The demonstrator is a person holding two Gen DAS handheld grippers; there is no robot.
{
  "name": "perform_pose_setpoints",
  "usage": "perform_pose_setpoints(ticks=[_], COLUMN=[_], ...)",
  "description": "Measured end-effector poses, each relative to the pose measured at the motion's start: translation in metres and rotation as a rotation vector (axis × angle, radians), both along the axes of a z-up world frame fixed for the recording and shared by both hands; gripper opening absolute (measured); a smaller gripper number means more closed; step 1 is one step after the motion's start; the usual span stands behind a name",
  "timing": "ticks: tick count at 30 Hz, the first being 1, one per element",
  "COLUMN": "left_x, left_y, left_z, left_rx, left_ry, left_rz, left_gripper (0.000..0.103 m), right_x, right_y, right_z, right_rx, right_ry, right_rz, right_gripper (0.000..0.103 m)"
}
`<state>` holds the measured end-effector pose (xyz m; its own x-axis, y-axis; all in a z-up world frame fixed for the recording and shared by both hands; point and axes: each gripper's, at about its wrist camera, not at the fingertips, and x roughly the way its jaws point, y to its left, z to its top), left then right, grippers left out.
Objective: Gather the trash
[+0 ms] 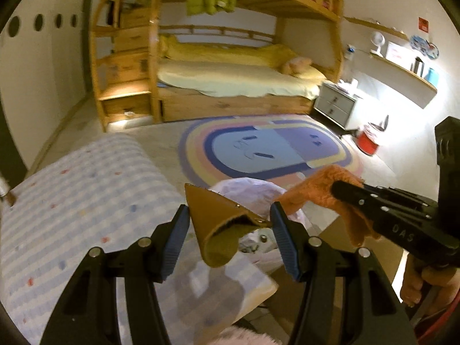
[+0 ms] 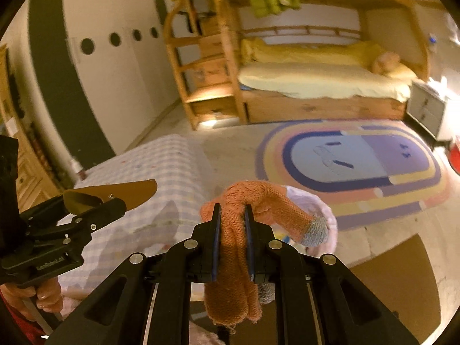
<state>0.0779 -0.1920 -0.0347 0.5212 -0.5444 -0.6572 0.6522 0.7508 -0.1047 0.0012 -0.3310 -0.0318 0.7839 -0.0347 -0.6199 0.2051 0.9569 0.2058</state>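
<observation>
So: L tongs (image 1: 230, 230) grip 1 brown leather pouch (image 1: 218, 224), R tongs (image 2: 232, 238) clamp 1 orange sock (image 2: 238, 244).

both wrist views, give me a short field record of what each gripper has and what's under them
left gripper: shut on brown leather pouch
right gripper: shut on orange knit sock, grey toe hanging free
below: white plastic bag, open top
beside: checked mattress
floor: rainbow rug
background: wooden bunk bed, red bin

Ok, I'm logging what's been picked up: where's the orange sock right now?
The orange sock is clamped in the right claw, hanging over the white bag, right of the brown pouch in the left claw.
</observation>
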Motion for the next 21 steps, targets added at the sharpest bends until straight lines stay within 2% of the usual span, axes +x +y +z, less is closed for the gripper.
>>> perform_pose_setpoints(ticks=[12, 15, 16, 18, 19, 21], left_x=[0.039, 0.045, 0.049, 0.052, 0.052, 0.053], left_y=[-0.072, -0.08, -0.083, -0.081, -0.079, -0.074], left_z=[-0.019, -0.019, -0.018, -0.014, -0.012, -0.011], left_rx=[-0.012, -0.028, -0.037, -0.056, -0.059, -0.051], left_ry=[0.055, 0.06, 0.061, 0.051, 0.048, 0.039], left_rz=[-0.073, -0.08, -0.076, -0.057, -0.048, -0.024], left_gripper=[0.057, 0.06, 0.071, 0.081, 0.081, 0.083], right_x=[0.037, 0.044, 0.047, 0.051, 0.051, 0.051], right_y=[-0.058, -0.067, -0.071, -0.073, -0.075, -0.076], right_z=[-0.045, -0.053, -0.057, -0.063, -0.065, -0.063], right_rx=[0.015, 0.03, 0.034, 0.048, 0.05, 0.051], right_ry=[0.109, 0.123, 0.128, 0.14, 0.145, 0.138], right_rz=[-0.077, -0.084, -0.087, -0.084, -0.097, -0.108], right_gripper=[0.016, 0.02, 0.022, 0.04, 0.056, 0.06])
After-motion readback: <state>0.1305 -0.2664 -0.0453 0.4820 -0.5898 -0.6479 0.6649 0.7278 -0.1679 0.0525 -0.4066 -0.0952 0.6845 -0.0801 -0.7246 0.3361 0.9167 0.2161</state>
